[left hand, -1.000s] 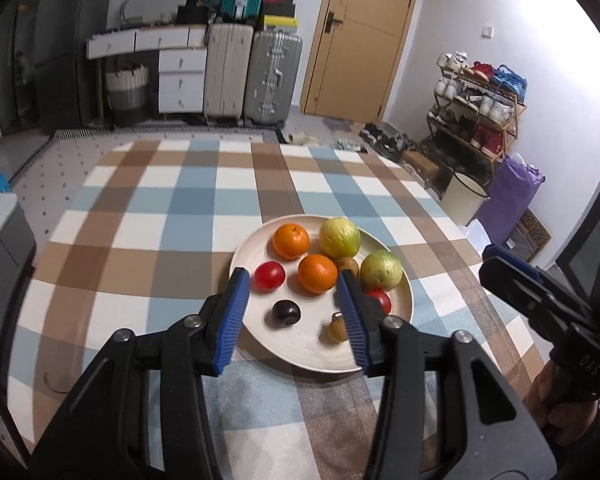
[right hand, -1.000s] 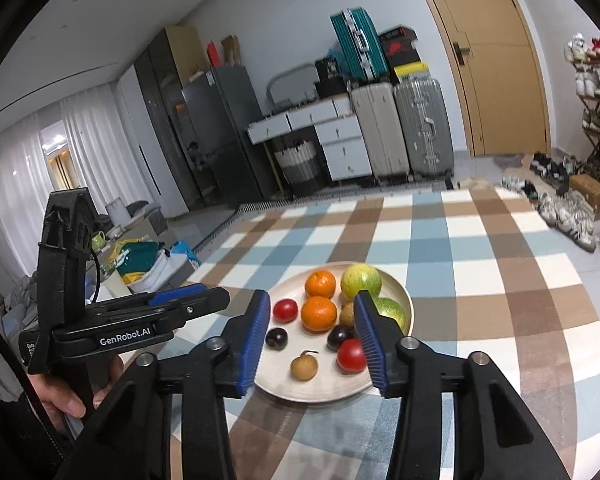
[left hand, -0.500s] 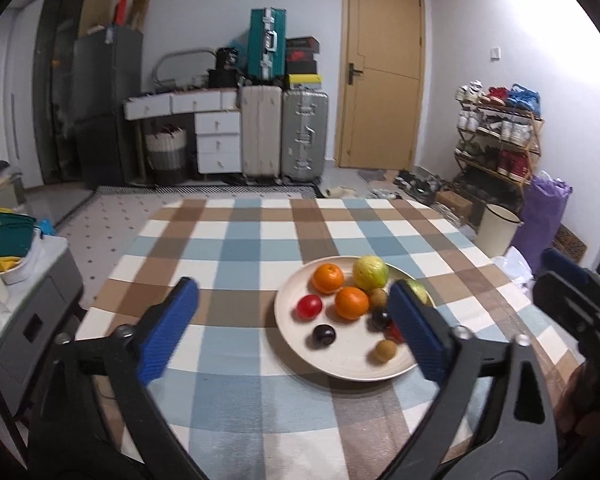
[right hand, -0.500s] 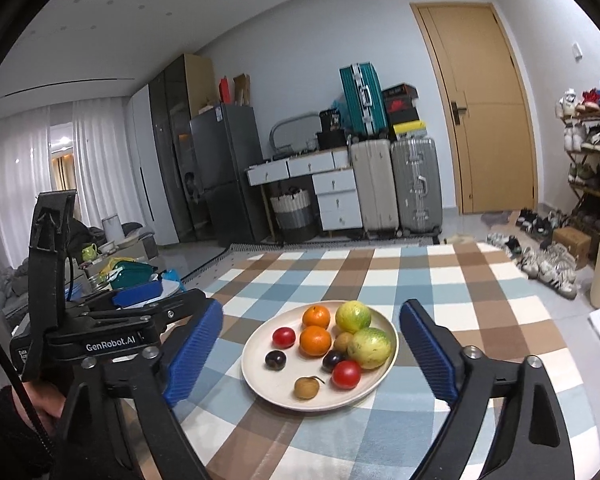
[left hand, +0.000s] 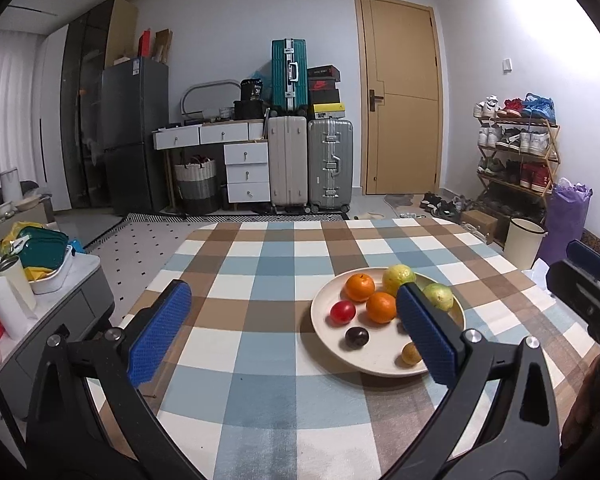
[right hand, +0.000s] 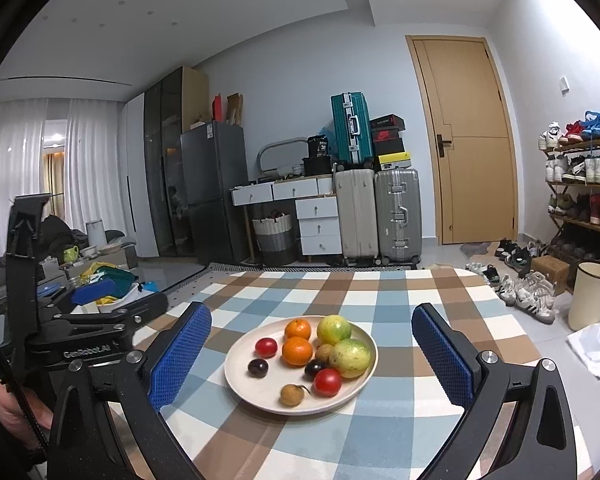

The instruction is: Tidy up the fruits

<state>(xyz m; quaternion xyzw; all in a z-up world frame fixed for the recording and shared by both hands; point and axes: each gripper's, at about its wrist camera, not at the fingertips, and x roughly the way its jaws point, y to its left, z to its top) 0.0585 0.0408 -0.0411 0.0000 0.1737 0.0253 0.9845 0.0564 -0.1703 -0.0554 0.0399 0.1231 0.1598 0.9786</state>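
A cream plate sits on the checkered tablecloth and holds two oranges, two yellow-green fruits, two red tomatoes, dark plums and a small brown longan. My left gripper is open and empty, left of the plate and back from it; its right finger hides part of the fruit. My right gripper is open and empty, near the table's front edge, with the plate seen between its fingers.
A low side cabinet with cups and a basin stands left of the table. Suitcases, drawers and a fridge line the far wall. A shoe rack and a white bin stand at the right.
Both grippers opened wide from a narrower gap, pulled back from the plate and tilted up. The left one shifted left of the plate. The fruit has not moved.
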